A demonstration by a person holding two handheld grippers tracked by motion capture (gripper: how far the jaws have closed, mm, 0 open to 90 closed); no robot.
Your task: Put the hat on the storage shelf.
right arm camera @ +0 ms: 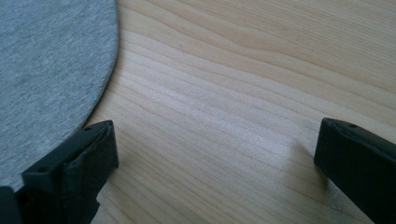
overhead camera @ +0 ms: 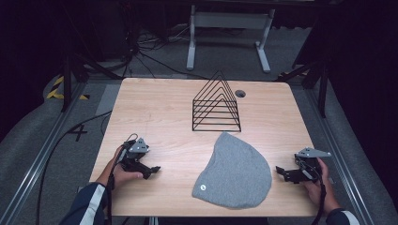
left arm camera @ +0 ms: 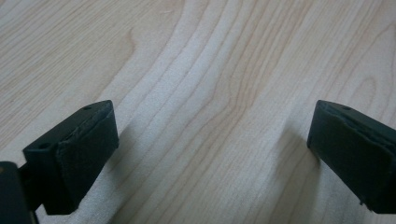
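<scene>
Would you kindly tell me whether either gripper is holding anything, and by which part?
Nothing is held. The left gripper and right gripper rest open on the table, beside the grey hat.

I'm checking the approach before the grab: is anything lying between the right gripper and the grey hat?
Nothing visible. The right gripper rests with open jaws on bare table just beside the hat, whose edge lies by one jaw in the right gripper view. The wire rack stands farther back, off that path.

Recording lab or studio: wooden table on grey carpet, dark surroundings, floor cables and a white equipment stand beyond the grippers.
</scene>
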